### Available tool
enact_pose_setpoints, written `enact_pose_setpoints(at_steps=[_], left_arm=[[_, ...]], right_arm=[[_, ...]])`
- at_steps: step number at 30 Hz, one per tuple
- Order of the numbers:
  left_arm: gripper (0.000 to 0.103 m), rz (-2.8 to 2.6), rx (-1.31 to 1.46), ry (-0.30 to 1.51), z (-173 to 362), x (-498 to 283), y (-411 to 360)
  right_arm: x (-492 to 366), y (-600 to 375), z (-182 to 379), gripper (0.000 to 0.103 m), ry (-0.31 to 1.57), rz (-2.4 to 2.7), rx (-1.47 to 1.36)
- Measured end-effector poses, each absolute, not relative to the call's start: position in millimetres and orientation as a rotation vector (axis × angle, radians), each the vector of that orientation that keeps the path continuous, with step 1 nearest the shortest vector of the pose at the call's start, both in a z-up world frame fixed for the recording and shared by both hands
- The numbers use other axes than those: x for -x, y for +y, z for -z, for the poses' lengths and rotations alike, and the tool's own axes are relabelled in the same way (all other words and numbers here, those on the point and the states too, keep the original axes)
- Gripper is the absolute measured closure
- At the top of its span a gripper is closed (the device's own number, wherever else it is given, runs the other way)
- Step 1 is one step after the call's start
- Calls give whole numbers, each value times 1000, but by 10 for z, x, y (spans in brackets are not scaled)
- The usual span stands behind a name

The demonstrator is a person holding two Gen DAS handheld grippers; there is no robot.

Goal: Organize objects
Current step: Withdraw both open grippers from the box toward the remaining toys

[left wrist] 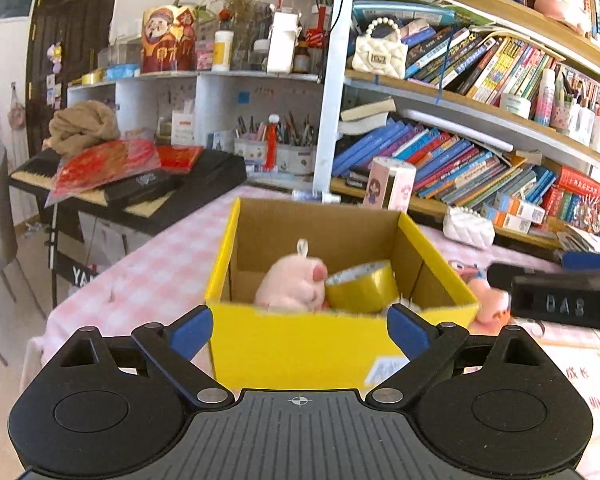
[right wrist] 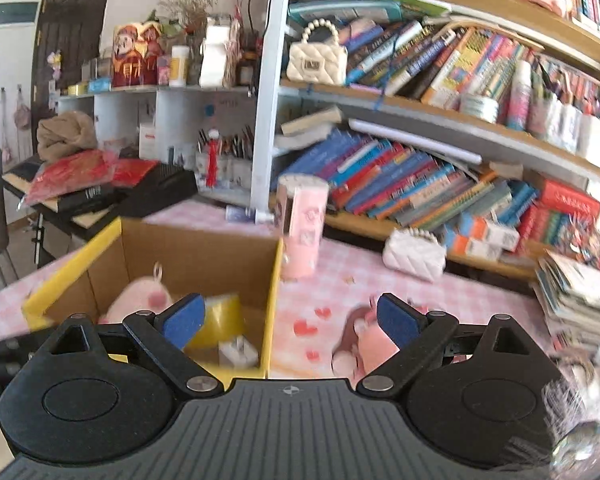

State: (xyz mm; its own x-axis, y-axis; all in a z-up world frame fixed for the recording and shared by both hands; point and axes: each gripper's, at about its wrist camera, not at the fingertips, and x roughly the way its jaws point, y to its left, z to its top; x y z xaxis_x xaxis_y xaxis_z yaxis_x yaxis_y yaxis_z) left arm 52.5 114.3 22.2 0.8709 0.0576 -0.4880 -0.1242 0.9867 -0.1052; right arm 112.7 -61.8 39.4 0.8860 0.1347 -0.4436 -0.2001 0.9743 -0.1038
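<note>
A yellow cardboard box point(left wrist: 300, 344) stands open on the pink checked table. Inside lie a pink plush pig point(left wrist: 292, 284) and a roll of yellow tape point(left wrist: 362, 288). My left gripper point(left wrist: 300, 330) is open and empty, its blue pads either side of the box's near wall. In the right wrist view the box point(right wrist: 274, 280) is at the left, with the plush point(right wrist: 140, 300), the tape point(right wrist: 220, 320) and a small white object point(right wrist: 238, 354) inside. My right gripper point(right wrist: 292, 320) is open and empty, straddling the box's right wall. It shows at the right edge of the left wrist view point(left wrist: 560, 296).
A pink cylindrical container point(right wrist: 302, 228) stands behind the box. A white quilted purse point(right wrist: 414, 254) lies by the bookshelf point(right wrist: 460, 184). A stack of booklets point(right wrist: 580, 292) sits at the right. A keyboard with red bags point(left wrist: 112, 176) is beyond the table's left edge.
</note>
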Motion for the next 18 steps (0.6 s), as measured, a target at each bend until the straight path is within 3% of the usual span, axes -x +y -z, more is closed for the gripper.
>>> enact_pose_setpoints(at_steps=[18], left_arm=[[7, -117, 101, 650, 68, 71, 1086]], right_arm=[[-263, -642, 118, 10, 616, -135, 158]])
